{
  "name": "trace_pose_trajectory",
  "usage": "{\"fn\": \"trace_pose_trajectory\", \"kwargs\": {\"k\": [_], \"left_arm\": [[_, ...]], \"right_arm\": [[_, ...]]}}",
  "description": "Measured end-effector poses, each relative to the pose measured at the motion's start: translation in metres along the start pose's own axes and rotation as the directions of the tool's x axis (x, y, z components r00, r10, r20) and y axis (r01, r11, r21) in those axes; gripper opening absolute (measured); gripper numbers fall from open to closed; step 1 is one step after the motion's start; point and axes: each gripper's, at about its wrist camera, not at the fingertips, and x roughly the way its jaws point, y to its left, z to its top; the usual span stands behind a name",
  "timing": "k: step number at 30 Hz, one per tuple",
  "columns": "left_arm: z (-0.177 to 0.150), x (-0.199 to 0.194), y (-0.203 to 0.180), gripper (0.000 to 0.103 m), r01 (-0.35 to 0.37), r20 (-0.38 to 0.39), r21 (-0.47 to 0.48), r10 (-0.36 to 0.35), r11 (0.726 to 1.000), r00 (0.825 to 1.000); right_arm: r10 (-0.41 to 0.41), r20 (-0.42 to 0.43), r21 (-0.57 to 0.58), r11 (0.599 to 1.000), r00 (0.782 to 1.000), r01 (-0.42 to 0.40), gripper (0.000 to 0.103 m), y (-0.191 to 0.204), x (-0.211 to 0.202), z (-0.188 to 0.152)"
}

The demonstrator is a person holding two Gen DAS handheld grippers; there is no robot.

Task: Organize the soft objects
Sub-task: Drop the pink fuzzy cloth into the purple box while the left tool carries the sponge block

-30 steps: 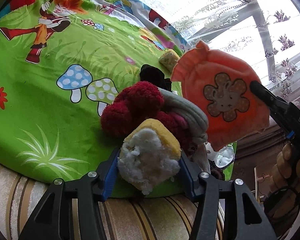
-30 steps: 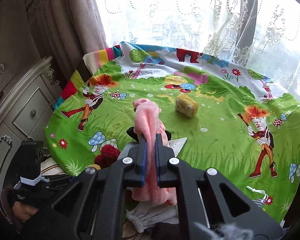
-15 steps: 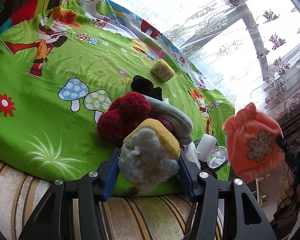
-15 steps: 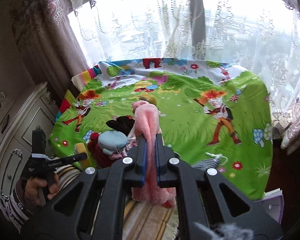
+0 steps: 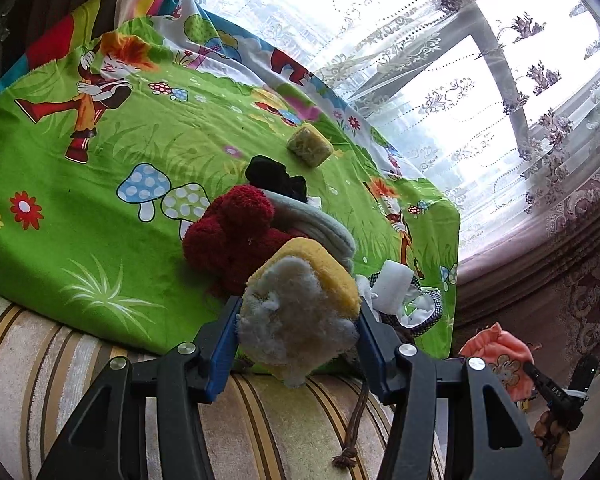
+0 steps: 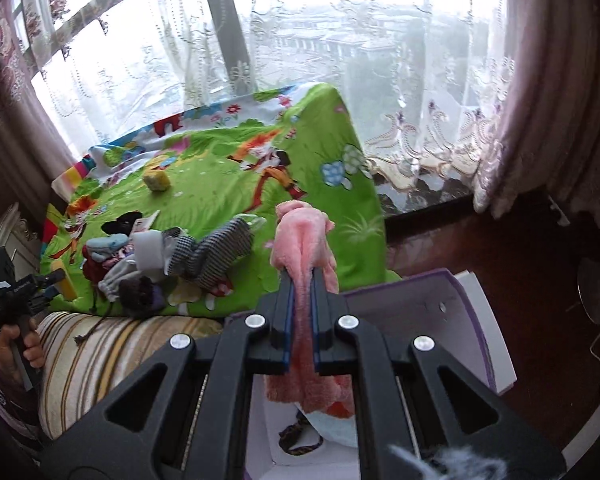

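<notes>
Pink cloth over the box, sponge up next

My right gripper (image 6: pixel 301 312) clamps the pink fleece cloth (image 6: pixel 304 240) above the white box (image 6: pixel 452 312), so I judge release comes next. My left gripper (image 5: pixel 296 344) grips one yellow sponge (image 5: pixel 300 304) beside the box; a second sponge (image 5: pixel 309 145) and one red fuzzy item (image 5: pixel 232 236) wait farther off.

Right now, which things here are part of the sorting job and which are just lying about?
Job:
- yellow sponge in the left jaws
- pink fleece item in the right jaws
- red fluffy item
- checked cloth
- white box below

Lying about:
- cartoon sheet
- lace curtain
- striped cushion
</notes>
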Motion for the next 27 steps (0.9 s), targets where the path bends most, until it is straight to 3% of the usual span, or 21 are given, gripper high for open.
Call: {"fn": "trace_pose_trajectory", "kwargs": {"k": [10, 15, 19, 27], "left_arm": [[-0.010, 0.002, -0.024, 0.054, 0.014, -0.023, 0.045, -0.013, 0.999, 1.000], [-0.012, 0.004, -0.028, 0.054, 0.017, -0.033, 0.053, -0.015, 0.998, 0.999], [-0.012, 0.005, -0.028, 0.054, 0.017, -0.033, 0.051, -0.015, 0.999, 0.999], [-0.014, 0.006, -0.028, 0.054, 0.015, -0.040, 0.049, -0.013, 0.999, 0.999]], "right_arm": [[-0.181, -0.086, 0.157, 0.969, 0.980, 0.193, 0.009, -0.083, 0.015, -0.051], [-0.216, -0.148, 0.203, 0.948, 0.965, 0.243, 0.009, -0.102, 0.038, -0.068], [-0.185, -0.188, 0.228, 0.947, 0.964, 0.226, 0.009, -0.098, 0.064, -0.074], [-0.007, -0.224, 0.184, 0.982, 0.975, 0.050, 0.010, -0.035, 0.132, -0.063]]}}
